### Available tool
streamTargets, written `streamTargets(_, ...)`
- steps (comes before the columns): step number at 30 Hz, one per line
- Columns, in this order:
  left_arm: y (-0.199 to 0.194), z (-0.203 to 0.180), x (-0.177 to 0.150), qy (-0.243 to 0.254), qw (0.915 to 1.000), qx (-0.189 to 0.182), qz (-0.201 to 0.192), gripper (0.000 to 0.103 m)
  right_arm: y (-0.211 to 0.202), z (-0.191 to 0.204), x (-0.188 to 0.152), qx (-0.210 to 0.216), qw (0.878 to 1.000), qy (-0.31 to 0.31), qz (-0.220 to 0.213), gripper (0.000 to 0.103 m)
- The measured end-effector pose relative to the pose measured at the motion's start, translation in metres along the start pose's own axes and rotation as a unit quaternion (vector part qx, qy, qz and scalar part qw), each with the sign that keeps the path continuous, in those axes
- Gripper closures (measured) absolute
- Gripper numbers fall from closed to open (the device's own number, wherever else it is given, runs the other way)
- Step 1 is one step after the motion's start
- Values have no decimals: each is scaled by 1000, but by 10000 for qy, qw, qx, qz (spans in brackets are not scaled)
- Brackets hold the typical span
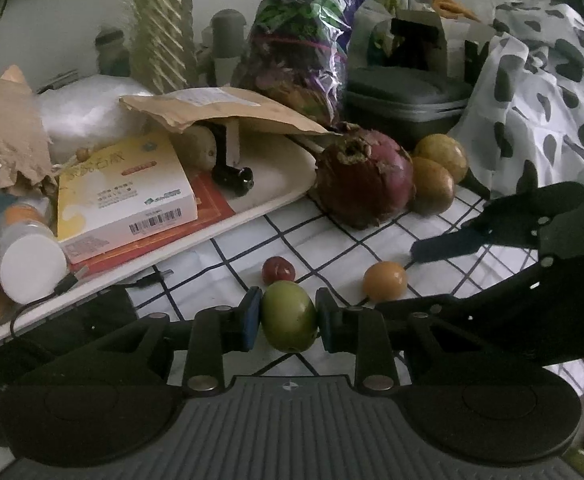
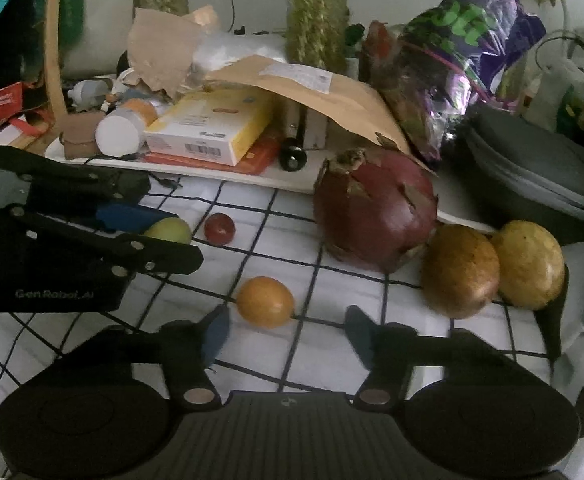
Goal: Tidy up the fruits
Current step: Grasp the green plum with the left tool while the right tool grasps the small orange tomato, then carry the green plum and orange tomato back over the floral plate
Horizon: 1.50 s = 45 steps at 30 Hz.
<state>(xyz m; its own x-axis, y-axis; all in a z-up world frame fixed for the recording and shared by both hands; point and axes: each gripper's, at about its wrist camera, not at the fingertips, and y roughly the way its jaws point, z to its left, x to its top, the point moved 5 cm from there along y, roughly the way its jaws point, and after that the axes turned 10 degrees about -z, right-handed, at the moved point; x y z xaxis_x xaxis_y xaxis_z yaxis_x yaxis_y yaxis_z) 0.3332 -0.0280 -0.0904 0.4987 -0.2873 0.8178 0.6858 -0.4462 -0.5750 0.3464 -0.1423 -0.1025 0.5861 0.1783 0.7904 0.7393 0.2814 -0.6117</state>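
The left gripper (image 1: pixel 289 319) has its jaws pinching a small green fruit (image 1: pixel 289 322), blue pads against both flanks, low over the checked cloth on the tabletop (image 1: pixel 332 240); the right gripper (image 2: pixel 287 334) has its jaws spread, no pad touching anything, and a small orange fruit (image 2: pixel 265 301) lies on the cloth just ahead of the gap, nearer the left finger. A little red fruit (image 1: pixel 278 271) sits just beyond the green one; a dragon fruit (image 2: pixel 374 208) and two yellow-brown fruits (image 2: pixel 492 270) lie close together further right.

Risks, as I judge them: the green fruit is round and smooth, held only at its sides, so it could squirt out if lifted fast; the orange fruit is off-centre, so closing jaws may nudge it into a roll across the cloth; the two grippers work near each other and could knock fingers; the red fruit could be bumped.
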Motion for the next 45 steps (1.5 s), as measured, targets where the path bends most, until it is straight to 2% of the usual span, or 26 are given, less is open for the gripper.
streamTargets(4, -3, 1, 0, 24, 10000, 26, -9, 75, 4, 3, 1, 94, 9999, -40, -103, 58)
streamTargets(6, -5, 2, 0, 21, 10000, 61, -3, 75, 6, 5, 1, 103, 9998, -121, -156, 60)
streamTargets(8, -5, 3, 0, -5, 10000, 80, -6, 75, 8, 9, 2, 185, 9994, -196, -198, 73)
streamTargets(13, -9, 4, 1, -27, 10000, 84, -17, 75, 5, 11, 3, 308, 9992, -180, -167, 74)
streamTargets(21, -19, 1, 2, -88, 9998, 167, 15, 75, -15, 1, 6, 278, 9993, 9, -232, 74)
streamTargets(45, -73, -55, -2, 62, 9995, -298, 4, 75, -91, 3, -7, 272, 9987, 301, -304, 74)
